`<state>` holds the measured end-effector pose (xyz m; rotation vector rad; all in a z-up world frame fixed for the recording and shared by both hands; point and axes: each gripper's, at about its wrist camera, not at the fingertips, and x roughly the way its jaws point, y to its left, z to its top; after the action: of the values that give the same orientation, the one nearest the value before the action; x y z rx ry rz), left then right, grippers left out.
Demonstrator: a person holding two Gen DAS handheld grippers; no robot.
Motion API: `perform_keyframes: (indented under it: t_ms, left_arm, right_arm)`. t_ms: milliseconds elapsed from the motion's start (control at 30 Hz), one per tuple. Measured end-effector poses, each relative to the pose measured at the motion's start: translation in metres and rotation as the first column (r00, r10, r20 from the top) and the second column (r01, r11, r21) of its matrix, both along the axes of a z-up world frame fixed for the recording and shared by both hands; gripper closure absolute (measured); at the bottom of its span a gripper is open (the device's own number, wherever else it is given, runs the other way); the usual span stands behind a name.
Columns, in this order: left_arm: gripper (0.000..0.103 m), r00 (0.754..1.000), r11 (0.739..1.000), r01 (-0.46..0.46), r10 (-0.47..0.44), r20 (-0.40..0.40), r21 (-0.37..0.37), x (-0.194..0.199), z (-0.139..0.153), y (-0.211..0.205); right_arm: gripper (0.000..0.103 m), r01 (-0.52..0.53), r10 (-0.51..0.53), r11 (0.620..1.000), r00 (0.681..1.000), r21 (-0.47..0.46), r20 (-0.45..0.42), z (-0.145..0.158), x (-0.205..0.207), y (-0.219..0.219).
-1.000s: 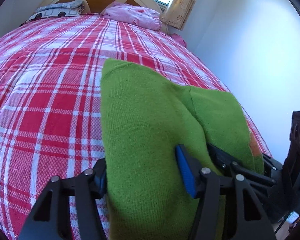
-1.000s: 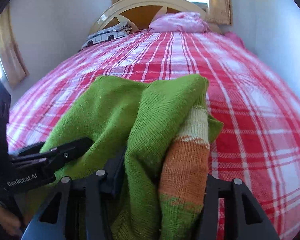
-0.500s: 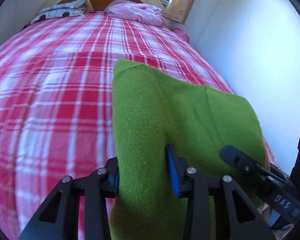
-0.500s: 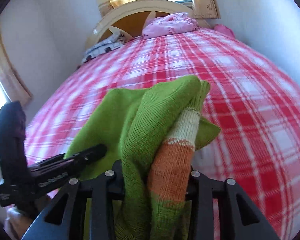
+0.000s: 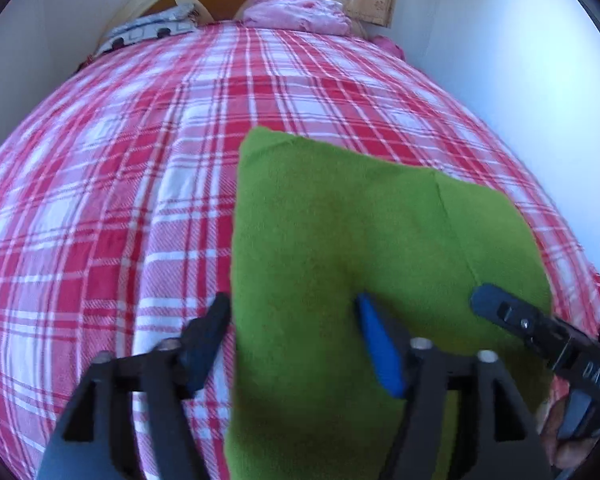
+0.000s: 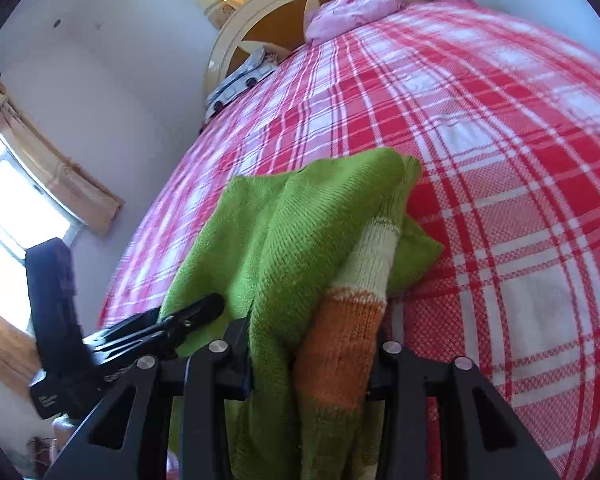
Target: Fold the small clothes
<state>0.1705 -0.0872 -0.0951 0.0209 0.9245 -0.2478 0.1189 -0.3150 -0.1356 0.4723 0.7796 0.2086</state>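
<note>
At the near edge of the red-plaid bed point(image 5: 100, 200), both grippers grasp one green knit sweater point(image 5: 340, 232). Left gripper point(image 5: 296, 332) clenches plain green cloth; right gripper point(image 6: 312, 344) pinches bunched folds with orange and cream stripes. Beyond: pink pillow point(image 5: 300, 8), cream headboard point(image 6: 236, 28), curtained window point(image 6: 16, 200).

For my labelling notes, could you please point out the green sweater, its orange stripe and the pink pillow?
green sweater point(image 5: 340, 240), left wrist view, flat knit panel.
orange stripe point(image 6: 340, 344), right wrist view, band's middle.
pink pillow point(image 5: 296, 14), left wrist view, top.
</note>
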Motion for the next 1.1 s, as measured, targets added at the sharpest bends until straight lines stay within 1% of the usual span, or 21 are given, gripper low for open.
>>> perform_keyframes:
  t_ms: [33, 67, 100, 133, 200, 233, 300, 333, 367, 400, 433, 467, 533, 600, 700, 767, 833, 900, 967, 1100]
  left_arm:
    - [0.024, 1.0, 1.0, 0.002, -0.002, 0.002, -0.001, 0.002, -0.001, 0.0]
    - [0.024, 1.0, 1.0, 0.01, -0.01, -0.006, -0.012, 0.005, -0.003, 0.0]
    - [0.022, 1.0, 1.0, 0.014, -0.015, -0.023, -0.022, 0.008, -0.006, 0.0]
    - [0.02, 0.999, 0.999, 0.01, -0.012, -0.046, -0.038, 0.012, -0.009, 0.001]
    - [0.016, 0.998, 0.999, -0.003, -0.001, -0.064, -0.051, 0.015, -0.012, 0.001]
    - [0.016, 0.998, 0.998, -0.005, 0.001, -0.069, -0.058, 0.015, -0.014, 0.0]
    - [0.016, 0.998, 0.998, -0.002, -0.002, -0.065, -0.063, 0.013, -0.017, -0.001]
    - [0.018, 0.998, 0.998, 0.006, -0.01, -0.054, -0.069, 0.011, -0.017, -0.003]
    - [0.028, 0.999, 0.997, 0.019, -0.023, -0.046, -0.077, 0.01, -0.017, -0.005]
    - [0.038, 0.998, 0.994, 0.052, -0.055, -0.03, -0.096, 0.007, -0.017, -0.007]
    - [0.039, 0.998, 0.995, 0.053, -0.055, -0.018, -0.088, 0.005, -0.016, -0.009]
    - [0.041, 0.999, 0.996, 0.052, -0.052, -0.001, -0.075, 0.002, -0.015, -0.01]
    - [0.044, 0.999, 0.996, 0.051, -0.05, 0.014, -0.068, -0.001, -0.013, -0.01]
    - [0.05, 0.999, 0.997, 0.043, -0.042, 0.02, -0.071, -0.004, -0.01, -0.008]
    - [0.059, 0.997, 0.997, 0.048, -0.045, 0.062, -0.058, -0.016, 0.003, -0.009]
    - [0.06, 0.996, 0.998, 0.05, -0.047, 0.073, -0.048, -0.023, 0.008, -0.009]
    - [0.061, 0.996, 0.997, 0.049, -0.045, 0.074, -0.051, -0.029, 0.011, -0.007]
    - [0.062, 0.996, 0.997, 0.051, -0.047, 0.071, -0.061, -0.035, 0.013, -0.006]
    - [0.062, 0.996, 0.996, 0.064, -0.06, 0.071, -0.061, -0.044, 0.014, -0.007]
    - [0.062, 0.992, 0.994, 0.098, -0.093, 0.083, -0.056, -0.059, 0.02, -0.014]
  right_arm:
    - [0.053, 0.011, -0.012, 0.999, 1.0, -0.041, -0.01, -0.001, 0.003, 0.001]
    - [0.05, 0.019, -0.02, 0.998, 1.0, -0.066, -0.022, -0.003, 0.004, 0.001]
    - [0.042, 0.024, -0.027, 0.997, 0.999, -0.08, -0.035, -0.007, 0.006, 0.0]
    - [0.036, 0.035, -0.038, 0.997, 0.998, -0.069, -0.048, -0.012, 0.007, -0.003]
    - [0.033, 0.043, -0.043, 0.999, 0.998, -0.002, -0.055, -0.02, 0.008, -0.014]
    - [0.033, 0.044, -0.043, 0.999, 0.998, 0.022, -0.051, -0.024, 0.009, -0.018]
    - [0.033, 0.042, -0.042, 0.999, 0.998, 0.018, -0.042, -0.026, 0.011, -0.017]
    - [0.033, 0.041, -0.041, 0.999, 0.998, 0.003, -0.037, -0.027, 0.011, -0.015]
    - [0.033, 0.036, -0.037, 0.999, 0.999, -0.033, -0.031, -0.026, 0.012, -0.01]
    - [0.035, 0.027, -0.029, 0.997, 0.999, -0.077, -0.024, -0.024, 0.012, -0.003]
    - [0.052, 0.013, -0.014, 0.995, 1.0, -0.095, -0.012, -0.022, 0.012, 0.002]
    - [0.056, 0.01, -0.01, 0.995, 1.0, -0.101, 0.001, -0.019, 0.009, 0.007]
    - [0.061, 0.033, -0.029, 0.986, 0.999, -0.165, 0.024, -0.014, 0.004, 0.016]
    - [0.064, 0.056, -0.044, 0.971, 0.997, -0.233, 0.057, -0.006, -0.005, 0.025]
    - [0.066, 0.086, -0.053, 0.941, 0.993, -0.328, 0.109, 0.008, -0.017, 0.039]
    - [0.066, 0.1, -0.052, 0.924, 0.989, -0.369, 0.139, 0.017, -0.028, 0.047]
    - [0.067, 0.106, -0.048, 0.92, 0.986, -0.377, 0.16, 0.025, -0.041, 0.051]
    - [0.068, 0.107, -0.047, 0.924, 0.985, -0.367, 0.168, 0.03, -0.052, 0.051]
    - [0.069, 0.102, -0.041, 0.929, 0.984, -0.356, 0.175, 0.035, -0.066, 0.05]
    - [0.069, 0.106, -0.038, 0.92, 0.982, -0.378, 0.184, 0.045, -0.089, 0.051]
